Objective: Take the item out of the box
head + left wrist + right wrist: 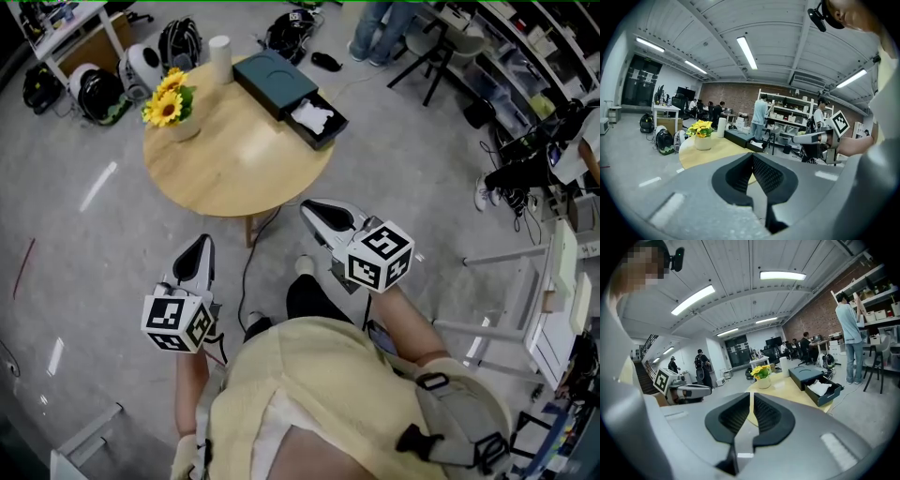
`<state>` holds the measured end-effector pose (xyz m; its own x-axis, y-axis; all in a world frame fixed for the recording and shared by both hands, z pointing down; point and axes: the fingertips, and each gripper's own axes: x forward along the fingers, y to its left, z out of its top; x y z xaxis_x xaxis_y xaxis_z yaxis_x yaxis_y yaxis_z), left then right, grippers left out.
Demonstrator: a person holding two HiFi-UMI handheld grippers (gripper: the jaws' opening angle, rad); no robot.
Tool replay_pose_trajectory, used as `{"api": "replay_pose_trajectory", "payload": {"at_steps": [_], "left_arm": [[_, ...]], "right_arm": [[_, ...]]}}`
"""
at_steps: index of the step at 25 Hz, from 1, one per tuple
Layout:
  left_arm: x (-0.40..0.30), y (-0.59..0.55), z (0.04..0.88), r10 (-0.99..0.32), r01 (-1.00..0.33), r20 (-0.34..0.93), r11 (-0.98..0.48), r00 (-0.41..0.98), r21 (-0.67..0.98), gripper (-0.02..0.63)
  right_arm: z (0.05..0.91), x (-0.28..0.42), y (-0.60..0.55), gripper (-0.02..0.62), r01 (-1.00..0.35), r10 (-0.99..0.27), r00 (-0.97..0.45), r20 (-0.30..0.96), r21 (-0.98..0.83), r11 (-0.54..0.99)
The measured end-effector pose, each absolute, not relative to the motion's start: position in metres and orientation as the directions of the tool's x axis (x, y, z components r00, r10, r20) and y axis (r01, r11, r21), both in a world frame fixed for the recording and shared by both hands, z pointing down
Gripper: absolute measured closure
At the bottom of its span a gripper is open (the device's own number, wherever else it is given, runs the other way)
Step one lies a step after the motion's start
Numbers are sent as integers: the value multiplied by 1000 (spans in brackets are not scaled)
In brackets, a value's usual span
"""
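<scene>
A dark box (272, 77) lies at the far right of the round wooden table (234, 164). Its drawer (323, 131) is pulled open toward the table's edge, and a crumpled white item (312, 115) lies inside. Both grippers hang off the table, close to my body. My left gripper (199, 244) points at the table's near edge, jaws shut and empty. My right gripper (309, 208) is level with it, further right, its jaws together with only a thin slit and nothing held. The right gripper view shows the box (806, 373) and the white item (819, 387) ahead to the right.
A pot of yellow sunflowers (171, 101) and a white cylinder (219, 56) stand on the table's far left. Bags and helmets (98, 94) lie on the floor beyond. A cable (246, 272) runs under the table. A chair (431, 47) and a person's legs (380, 28) are behind the box.
</scene>
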<state>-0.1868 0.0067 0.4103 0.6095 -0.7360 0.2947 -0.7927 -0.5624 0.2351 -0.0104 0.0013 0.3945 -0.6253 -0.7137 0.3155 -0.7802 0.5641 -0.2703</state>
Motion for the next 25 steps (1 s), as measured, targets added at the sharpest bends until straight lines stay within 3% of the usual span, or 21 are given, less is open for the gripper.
{"api": "replay_pose_trajectory", "payload": {"at_steps": [25], "left_arm": [[-52,-113,437,-736,-823,369,-526,567,216,609]], "right_arm": [[435,107,-144,472,-723,-611,-678,408,-221,655]]}}
